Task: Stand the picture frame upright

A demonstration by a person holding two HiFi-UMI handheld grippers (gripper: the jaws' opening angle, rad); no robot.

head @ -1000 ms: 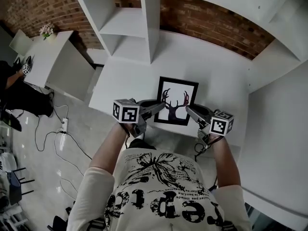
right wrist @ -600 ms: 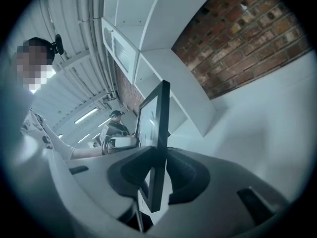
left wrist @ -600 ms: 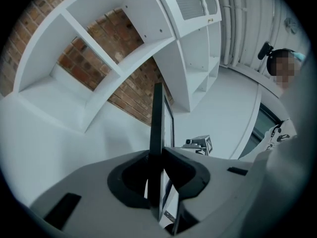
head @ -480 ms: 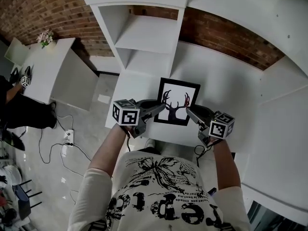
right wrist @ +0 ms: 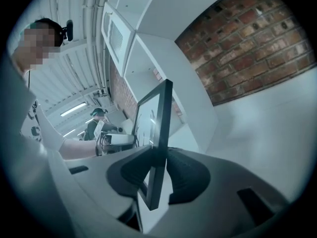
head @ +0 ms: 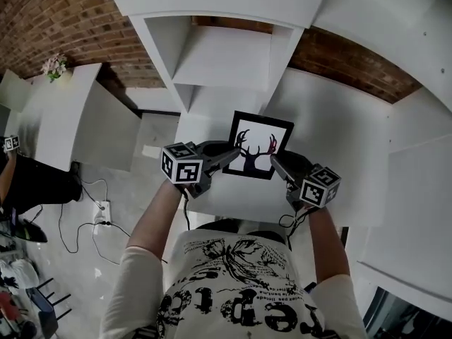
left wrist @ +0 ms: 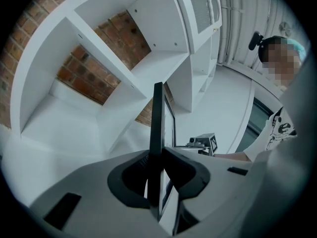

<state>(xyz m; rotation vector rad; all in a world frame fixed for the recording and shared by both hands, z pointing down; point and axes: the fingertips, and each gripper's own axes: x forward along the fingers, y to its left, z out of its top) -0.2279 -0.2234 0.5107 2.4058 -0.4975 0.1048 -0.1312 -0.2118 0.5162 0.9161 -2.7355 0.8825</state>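
A black picture frame (head: pixel 258 145) with a deer silhouette print hangs in the air over the white tabletop (head: pixel 332 140), just in front of the shelf unit. My left gripper (head: pixel 227 155) is shut on its lower left edge. At the lower right edge my right gripper (head: pixel 277 162) is shut as well. In the left gripper view the frame (left wrist: pixel 158 123) is seen edge-on, pinched between the dark pads of the left gripper (left wrist: pixel 157 165). The right gripper view shows the frame (right wrist: pixel 161 128) clamped the same way in the right gripper (right wrist: pixel 159 167).
A white shelf unit (head: pixel 226 55) with open compartments stands right behind the frame, against a brick wall (head: pixel 63 20). A white side table (head: pixel 78 104) with flowers (head: pixel 53 66) stands at the left. Cables (head: pixel 92 203) lie on the floor below. Another person (head: pixel 14 168) is at the left edge.
Both grippers have carried the frame sideways along the tabletop, from in front of the bare wall to in front of the shelf unit. The grip on both edges is unchanged.
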